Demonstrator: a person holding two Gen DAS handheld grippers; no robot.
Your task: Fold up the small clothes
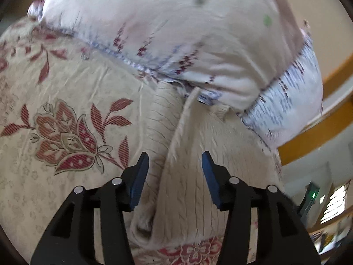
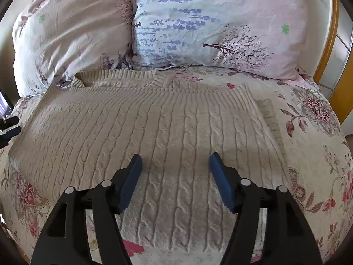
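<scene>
The left gripper (image 1: pixel 175 158) has its jaws apart, and its blue pads (image 1: pixel 141 176) press on nothing. A raised fold of the beige cable-knit sweater (image 1: pixel 189 154) runs up between the two fingers, but the pads stand clear of it on both sides, so the cloth is released. The left wrist view is a little blurred.

The right gripper (image 2: pixel 175 160) is also released, with its jaws wide apart, somewhat wider than the left ones. It hangs over the middle of the sweater (image 2: pixel 154 121), and nothing is between its pads (image 2: pixel 222 183); whether the fingertips touch the knit I cannot tell.

The sweater lies flat on a bedspread (image 2: pixel 313 154) with a red flower pattern. Its ribbed collar is at the far side, near two pillows (image 2: pixel 209 22) with prints of purple flowers and trees. One ribbed edge shows from under the body at the right. At the left border of the right wrist view, the tip of the left gripper (image 2: pixel 8 130) is seen beside the sweater's edge. A wooden bed frame (image 2: pixel 326 44) stands behind the pillows at the right.
</scene>
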